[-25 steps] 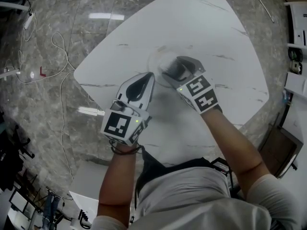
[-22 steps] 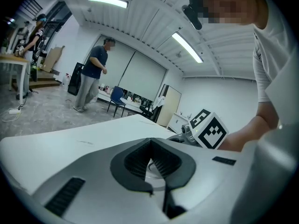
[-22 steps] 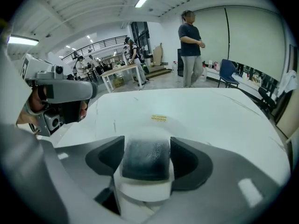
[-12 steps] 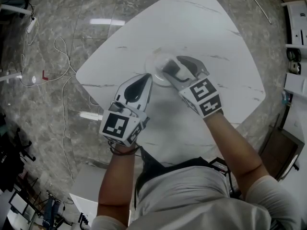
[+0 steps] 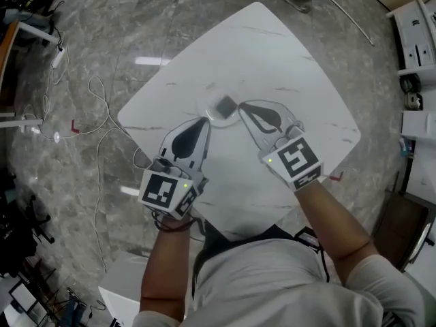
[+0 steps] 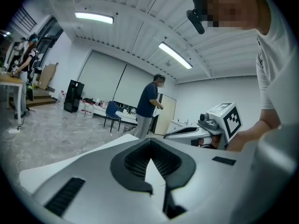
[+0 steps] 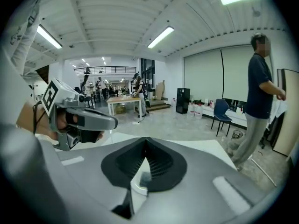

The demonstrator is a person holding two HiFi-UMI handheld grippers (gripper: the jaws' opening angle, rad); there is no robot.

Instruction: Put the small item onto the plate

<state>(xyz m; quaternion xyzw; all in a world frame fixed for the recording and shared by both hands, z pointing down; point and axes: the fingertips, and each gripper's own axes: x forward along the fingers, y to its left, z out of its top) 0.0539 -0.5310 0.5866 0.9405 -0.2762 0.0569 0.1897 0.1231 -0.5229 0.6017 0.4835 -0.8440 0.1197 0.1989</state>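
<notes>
A small dark square item [image 5: 223, 103] lies on a clear round plate [image 5: 212, 114] on the white marble table [image 5: 286, 67]. My right gripper [image 5: 240, 105] sits just right of the plate. Its jaws are closing down to touch at the tips, with nothing between them. In the right gripper view [image 7: 145, 141] the item [image 7: 145, 180] and plate [image 7: 136, 188] show below the joined jaws. My left gripper [image 5: 204, 121] is shut and empty, its tips just short of the plate's near rim. The left gripper view [image 6: 150, 143] shows only bare tabletop under its jaws.
The table's near and left edges drop to a grey marble floor with loose white cables [image 5: 95, 114]. White shelving [image 5: 417, 39] stands at the far right. A person [image 7: 257, 92] stands beyond the table, with chairs and desks further back.
The right gripper, wide open over the plate a second ago, has drawn back to the right and shut, leaving the item uncovered on the plate. Both grippers sit a little nearer the table's front.
</notes>
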